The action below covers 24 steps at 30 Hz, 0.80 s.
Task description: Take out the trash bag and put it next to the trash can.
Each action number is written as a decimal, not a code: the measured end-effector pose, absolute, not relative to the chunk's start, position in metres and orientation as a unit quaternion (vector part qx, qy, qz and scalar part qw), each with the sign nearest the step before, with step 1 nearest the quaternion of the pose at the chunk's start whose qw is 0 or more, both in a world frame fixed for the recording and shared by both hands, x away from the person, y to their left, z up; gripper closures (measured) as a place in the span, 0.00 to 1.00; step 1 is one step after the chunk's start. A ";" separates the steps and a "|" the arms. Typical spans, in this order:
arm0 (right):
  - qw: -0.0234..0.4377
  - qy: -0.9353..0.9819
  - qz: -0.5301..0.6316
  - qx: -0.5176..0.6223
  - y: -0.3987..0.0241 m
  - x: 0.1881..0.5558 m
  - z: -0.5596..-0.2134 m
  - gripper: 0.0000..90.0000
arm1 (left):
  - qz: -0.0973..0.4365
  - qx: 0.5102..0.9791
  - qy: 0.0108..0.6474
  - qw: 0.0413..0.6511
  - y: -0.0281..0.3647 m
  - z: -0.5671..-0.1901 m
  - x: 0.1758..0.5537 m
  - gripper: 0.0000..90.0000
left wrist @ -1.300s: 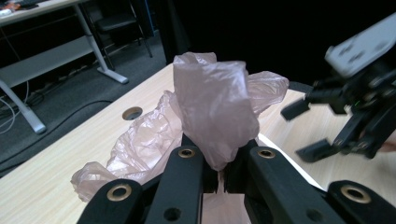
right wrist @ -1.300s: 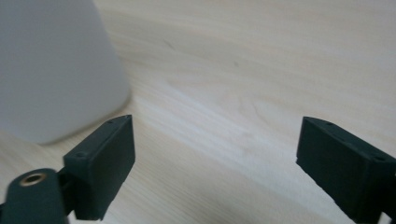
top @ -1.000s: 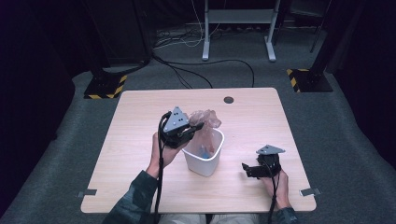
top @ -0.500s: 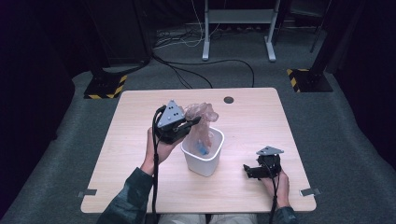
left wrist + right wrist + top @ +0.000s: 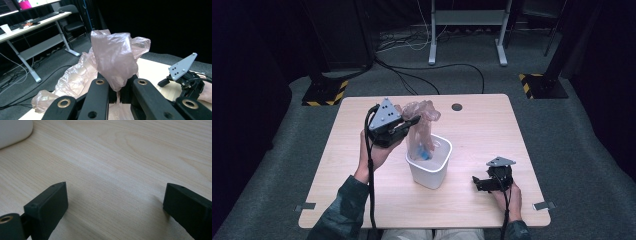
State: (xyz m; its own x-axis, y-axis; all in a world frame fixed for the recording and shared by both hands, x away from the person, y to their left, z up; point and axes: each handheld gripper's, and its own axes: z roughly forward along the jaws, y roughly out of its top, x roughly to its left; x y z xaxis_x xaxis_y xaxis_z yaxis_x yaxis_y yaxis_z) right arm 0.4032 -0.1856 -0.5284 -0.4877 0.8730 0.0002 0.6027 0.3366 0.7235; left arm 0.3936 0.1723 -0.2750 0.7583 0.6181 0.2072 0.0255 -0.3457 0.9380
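Note:
A thin, see-through pinkish plastic bag [image 5: 421,114] rises out of a small white bin [image 5: 432,170] at the middle of the wooden table [image 5: 492,125]. My left gripper [image 5: 410,123] is shut on the bag's upper part, up above the bin's left rim. In the left gripper view the bag [image 5: 113,60] bunches up over the closed jaws of my left gripper [image 5: 118,86]. Something blue [image 5: 424,153] shows low inside the bag in the bin. My right gripper [image 5: 476,183] rests open on the table right of the bin. In the right gripper view, bare wood lies between the spread jaws of my right gripper [image 5: 115,200].
The bin's corner [image 5: 11,130] is at the upper left in the right gripper view. A dark cable hole [image 5: 456,107] sits near the table's far edge. Beyond the table lie floor cables [image 5: 412,75], a desk frame [image 5: 464,30] and hazard-striped stand bases [image 5: 324,92].
My left gripper has risen with the bag, drawing more of it up out of the bin. The right gripper has stayed in place on the table.

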 end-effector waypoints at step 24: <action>0.201 0.793 0.340 0.464 -0.185 0.403 -0.529 0.06 | 0.317 0.747 0.213 0.545 0.185 -0.235 0.387 0.97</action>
State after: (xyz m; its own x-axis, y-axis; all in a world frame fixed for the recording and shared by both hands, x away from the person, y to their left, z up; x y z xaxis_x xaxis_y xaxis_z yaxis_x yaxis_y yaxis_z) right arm 0.4030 -0.1849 -0.5285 -0.4888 0.8724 -0.0031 0.5995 0.3385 0.7253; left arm 0.3866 0.1854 -0.2347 0.7082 0.6637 0.2407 -0.0266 -0.3156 0.9485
